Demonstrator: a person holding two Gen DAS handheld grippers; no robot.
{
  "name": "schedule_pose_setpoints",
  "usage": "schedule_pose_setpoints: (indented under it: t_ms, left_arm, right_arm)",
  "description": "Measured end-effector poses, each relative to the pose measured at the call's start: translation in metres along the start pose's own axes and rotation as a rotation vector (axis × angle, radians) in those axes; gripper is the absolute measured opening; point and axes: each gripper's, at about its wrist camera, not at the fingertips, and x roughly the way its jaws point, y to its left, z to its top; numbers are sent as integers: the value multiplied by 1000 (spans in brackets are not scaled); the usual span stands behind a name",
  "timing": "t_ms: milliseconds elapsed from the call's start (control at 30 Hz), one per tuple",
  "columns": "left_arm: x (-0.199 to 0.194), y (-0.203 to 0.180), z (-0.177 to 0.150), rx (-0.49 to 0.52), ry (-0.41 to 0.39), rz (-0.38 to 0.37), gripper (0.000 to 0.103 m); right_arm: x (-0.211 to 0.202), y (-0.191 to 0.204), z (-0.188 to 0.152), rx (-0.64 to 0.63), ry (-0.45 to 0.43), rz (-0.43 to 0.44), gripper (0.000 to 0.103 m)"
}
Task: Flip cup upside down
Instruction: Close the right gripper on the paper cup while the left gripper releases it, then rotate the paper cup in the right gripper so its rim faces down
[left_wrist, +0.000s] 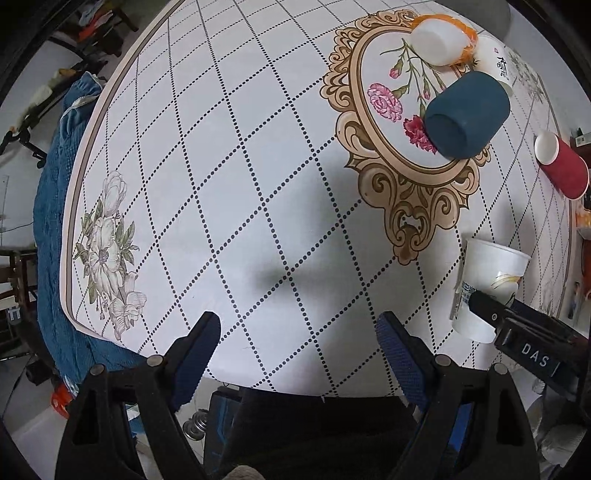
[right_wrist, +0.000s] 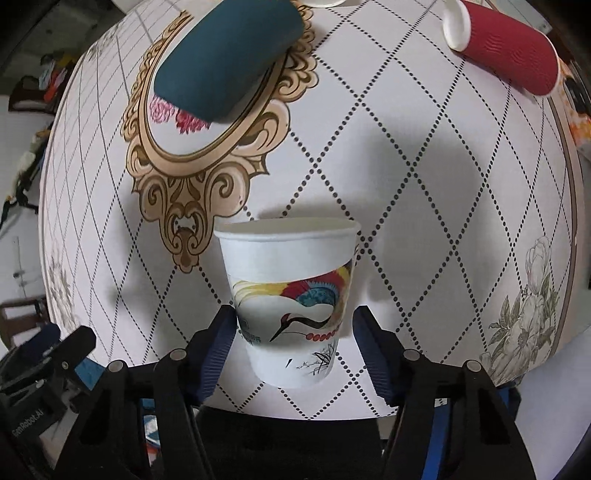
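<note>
A white paper cup (right_wrist: 291, 295) with a crane print stands upright, mouth up, near the table's front edge. My right gripper (right_wrist: 293, 343) is open, its two blue-padded fingers on either side of the cup's lower half; the left pad is close to the wall, the right pad stands apart. The same cup (left_wrist: 487, 284) shows at the right of the left wrist view with the right gripper's finger (left_wrist: 491, 314) in front of it. My left gripper (left_wrist: 299, 350) is open and empty over the table's front edge, to the left of the cup.
A dark teal cup (right_wrist: 225, 62) stands upside down on the ornate frame print. A red ribbed cup (right_wrist: 509, 48) lies on its side at the far right. A white bowl-like cup with an orange rim (left_wrist: 439, 40) and another white cup (left_wrist: 495, 55) sit at the back. The tablecloth (left_wrist: 258, 184) is white with dotted diamonds.
</note>
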Motion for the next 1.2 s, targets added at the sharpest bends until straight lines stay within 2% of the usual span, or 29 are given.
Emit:
schedule_pose_setpoints:
  t_ms: [300, 367, 433, 533, 667, 767, 867, 900, 967, 1067, 1200]
  left_arm:
    - [-4, -2, 5, 29, -37, 24, 86]
    - [-9, -3, 3, 36, -67, 44, 86]
    - [-12, -2, 5, 41, -79, 44, 86]
    - [-13, 2, 6, 49, -94, 43, 86]
    - [-10, -4, 8, 64, -96, 32, 86]
    - [-4, -9, 6, 82, -91, 23, 86]
    - [7, -17, 3, 105, -78, 16, 86]
    - [10, -18, 2, 109, -75, 17, 86]
    - [19, -23, 0, 122, -60, 15, 86]
    - [29, -28, -3, 134, -41, 11, 86]
    - [44, -36, -6, 159, -26, 23, 86]
  right_arm:
    - [1, 10, -2, -1, 5, -22, 68]
    - [-1, 10, -1, 6, 10, -14, 71]
    - [-10, 4, 1, 16, 9, 4, 79]
    - [-25, 0, 0, 12, 3, 7, 81]
    - [-60, 1, 1, -96, -32, -72, 88]
    - [-90, 15, -1, -315, -112, -213, 89]
    - [-108, 29, -9, -631, -182, -404, 89]
    - [-106, 38, -14, -771, -193, -500, 90]
    - [-95, 48, -25, -971, -183, -635, 89]
    - [-60, 58, -54, -1337, -154, -854, 89]
    - [-22, 51, -87, -1717, -92, -1002, 89]
